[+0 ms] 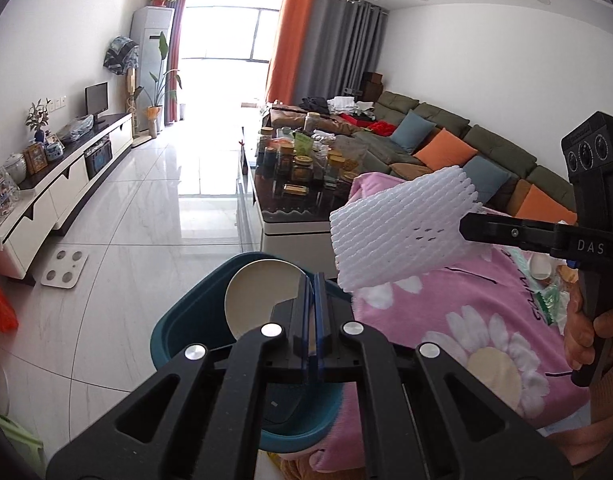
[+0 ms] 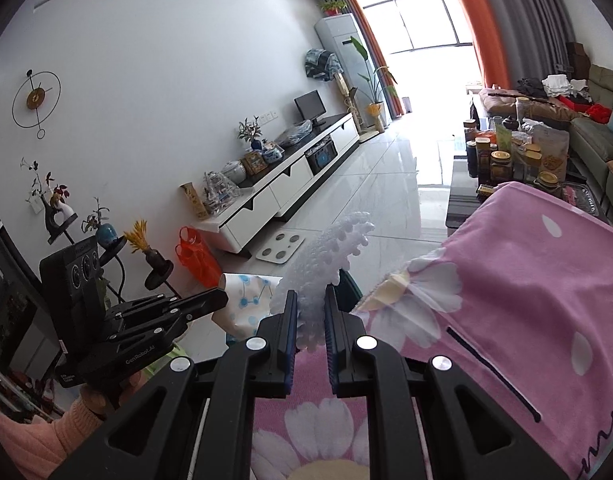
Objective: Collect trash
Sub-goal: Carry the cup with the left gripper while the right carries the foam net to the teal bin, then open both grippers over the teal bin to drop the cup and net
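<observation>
Black two-finger left tool (image 1: 315, 312) fills the near view with its blue-padded fingers pressed together on nothing, above the teal plastic bin (image 1: 186, 320) standing on the white tiled floor (image 1: 146, 208) beside the pink daisy-print cloth (image 1: 466, 320) on the table. Smaller, the right tool (image 2: 311, 316) is clamped on the white foam fruit net (image 2: 326, 256), held in the air over the cloth's edge near the bin.
</observation>
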The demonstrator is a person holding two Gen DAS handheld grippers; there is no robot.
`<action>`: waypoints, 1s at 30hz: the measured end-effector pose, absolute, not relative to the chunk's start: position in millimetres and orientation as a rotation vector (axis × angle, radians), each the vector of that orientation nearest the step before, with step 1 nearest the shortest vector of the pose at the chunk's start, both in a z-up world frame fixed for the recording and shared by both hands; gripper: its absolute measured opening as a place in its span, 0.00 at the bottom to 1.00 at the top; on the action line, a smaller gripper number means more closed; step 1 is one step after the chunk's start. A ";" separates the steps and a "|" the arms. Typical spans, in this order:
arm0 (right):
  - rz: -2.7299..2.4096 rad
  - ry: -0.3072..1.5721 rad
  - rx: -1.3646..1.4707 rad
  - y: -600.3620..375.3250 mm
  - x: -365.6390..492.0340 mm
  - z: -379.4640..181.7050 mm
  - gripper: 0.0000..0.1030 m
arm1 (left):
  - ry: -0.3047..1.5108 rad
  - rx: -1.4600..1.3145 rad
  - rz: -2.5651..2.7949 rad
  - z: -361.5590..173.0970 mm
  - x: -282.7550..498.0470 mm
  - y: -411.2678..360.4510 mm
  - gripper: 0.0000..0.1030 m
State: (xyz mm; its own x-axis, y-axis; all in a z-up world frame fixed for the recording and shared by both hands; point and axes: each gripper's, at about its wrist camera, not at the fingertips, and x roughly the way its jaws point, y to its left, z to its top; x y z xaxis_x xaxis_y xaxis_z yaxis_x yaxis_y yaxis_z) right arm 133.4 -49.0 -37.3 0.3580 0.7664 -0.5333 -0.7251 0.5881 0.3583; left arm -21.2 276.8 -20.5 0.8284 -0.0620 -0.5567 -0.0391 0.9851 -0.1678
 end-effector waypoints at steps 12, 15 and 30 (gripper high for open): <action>0.948 0.878 -0.085 29.1 159.9 -80.5 0.12 | 0.729 -0.203 0.063 -76.4 26.1 300.9 0.03; 0.941 0.905 -0.112 40.5 162.7 -88.2 0.13 | 0.751 -0.201 0.078 -87.6 40.2 300.5 0.03; 0.935 0.927 -0.091 43.3 166.2 -93.8 0.31 | 0.759 -0.233 0.152 -99.8 62.2 294.9 0.31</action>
